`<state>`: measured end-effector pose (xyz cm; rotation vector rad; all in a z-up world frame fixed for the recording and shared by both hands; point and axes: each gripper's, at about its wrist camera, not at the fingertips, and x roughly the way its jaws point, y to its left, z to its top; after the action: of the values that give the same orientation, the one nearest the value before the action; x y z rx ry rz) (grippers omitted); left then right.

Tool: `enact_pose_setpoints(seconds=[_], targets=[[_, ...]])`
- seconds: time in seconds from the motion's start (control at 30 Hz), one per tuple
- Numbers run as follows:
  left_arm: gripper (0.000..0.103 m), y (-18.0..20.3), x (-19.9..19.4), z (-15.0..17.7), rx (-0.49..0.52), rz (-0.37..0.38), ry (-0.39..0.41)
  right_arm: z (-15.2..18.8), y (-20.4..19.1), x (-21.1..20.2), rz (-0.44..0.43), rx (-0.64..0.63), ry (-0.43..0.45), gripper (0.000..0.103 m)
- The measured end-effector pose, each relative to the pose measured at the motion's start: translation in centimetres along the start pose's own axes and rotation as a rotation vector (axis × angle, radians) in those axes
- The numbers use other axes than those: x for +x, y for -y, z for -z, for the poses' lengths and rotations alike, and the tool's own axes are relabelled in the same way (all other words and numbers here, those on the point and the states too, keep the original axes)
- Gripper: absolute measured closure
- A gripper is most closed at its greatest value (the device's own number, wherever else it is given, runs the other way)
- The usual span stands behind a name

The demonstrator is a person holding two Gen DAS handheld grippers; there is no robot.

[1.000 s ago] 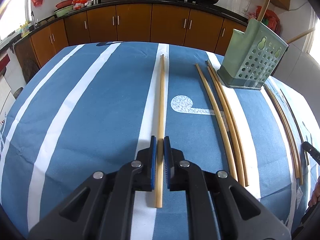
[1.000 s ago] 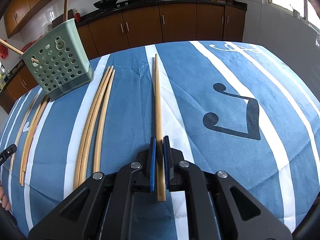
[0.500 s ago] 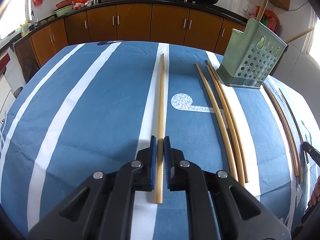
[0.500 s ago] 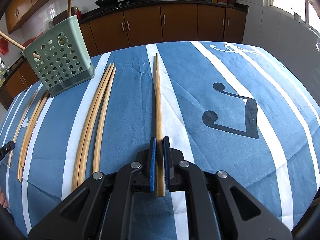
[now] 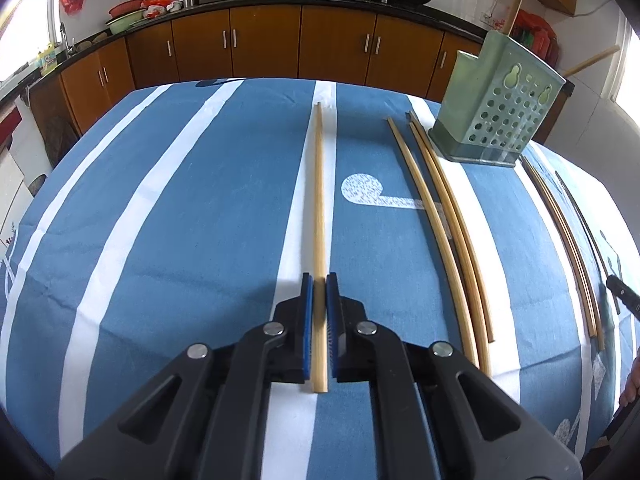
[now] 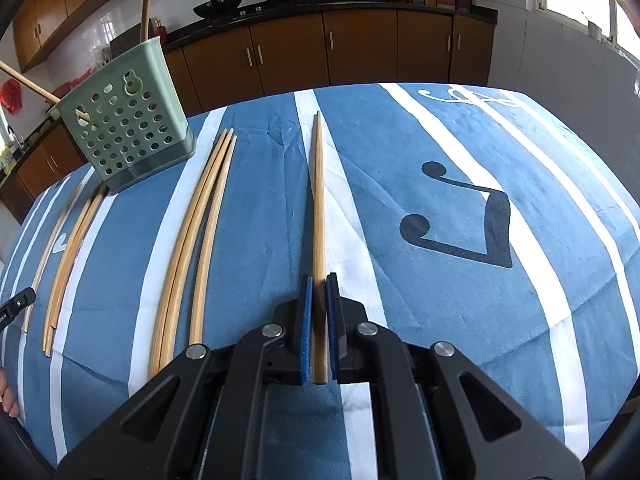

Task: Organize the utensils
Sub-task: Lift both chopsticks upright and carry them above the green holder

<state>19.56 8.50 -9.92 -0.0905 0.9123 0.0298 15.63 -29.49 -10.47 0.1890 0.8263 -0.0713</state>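
- Left gripper (image 5: 319, 280): jaws pinch a chopstick (image 5: 319, 208) near its butt end; long axis runs straight ahead along the jaws, tip pointing away, over the worktop (image 5: 160, 220).
- Right gripper (image 6: 319, 282): jaws pinch a second chopstick (image 6: 317, 200) the same way, axis straight ahead.
- Holder (image 5: 500, 120) sits forward-right of the left jaws, forward-left of the right jaws (image 6: 124, 120) (roughly equal reach, can't tell which is nearer).
- Loose chopsticks (image 5: 448, 224) lie beside the holder.
- Next likely: tip each stick upright, drop it into the holder.
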Motion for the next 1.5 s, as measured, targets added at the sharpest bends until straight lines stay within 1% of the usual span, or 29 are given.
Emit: enact_pose_setpoints(seconds=[0.17, 0.4, 0.5, 0.67, 0.87, 1.03, 1.3, 1.5], targets=[[0.095, -0.5, -2.2, -0.4, -0.006, 0.010, 0.054, -1.2, 0.4, -3.0, -0.007, 0.010, 0.094, 0.095], [0.095, -0.5, -6.9, -2.2, 0.004, 0.021, 0.189, -3.4, 0.4, -6.4, -0.012, 0.014, 0.215, 0.095], [0.095, -0.4, -9.0, -3.3, 0.001, 0.034, 0.254, -4.1, 0.3, -7.5, -0.022, 0.020, 0.250, 0.095], [0.095, 0.0, -11.5, -4.6, -0.001, 0.048, 0.327, -4.9, 0.2, -8.6, -0.031, 0.022, 0.286, 0.095], [0.095, 0.6, -12.7, -5.4, 0.012, 0.051, 0.360, -5.1, 0.2, -8.9, -0.036, 0.025, 0.301, 0.095], [0.095, 1.0, -13.8, -6.6, 0.036, 0.053, 0.388, -6.3, 0.0, -9.8, -0.046, 0.023, 0.333, 0.095], [0.096, 1.8, -15.7, -8.0, 0.051, 0.087, 0.427, -8.2, -0.5, -11.0, -0.074, 0.021, 0.370, 0.096], [0.096, 3.0, -17.5, -8.5, 0.067, 0.132, 0.459, -9.6, -1.3, -12.5, -0.128, 0.014, 0.403, 0.096]])
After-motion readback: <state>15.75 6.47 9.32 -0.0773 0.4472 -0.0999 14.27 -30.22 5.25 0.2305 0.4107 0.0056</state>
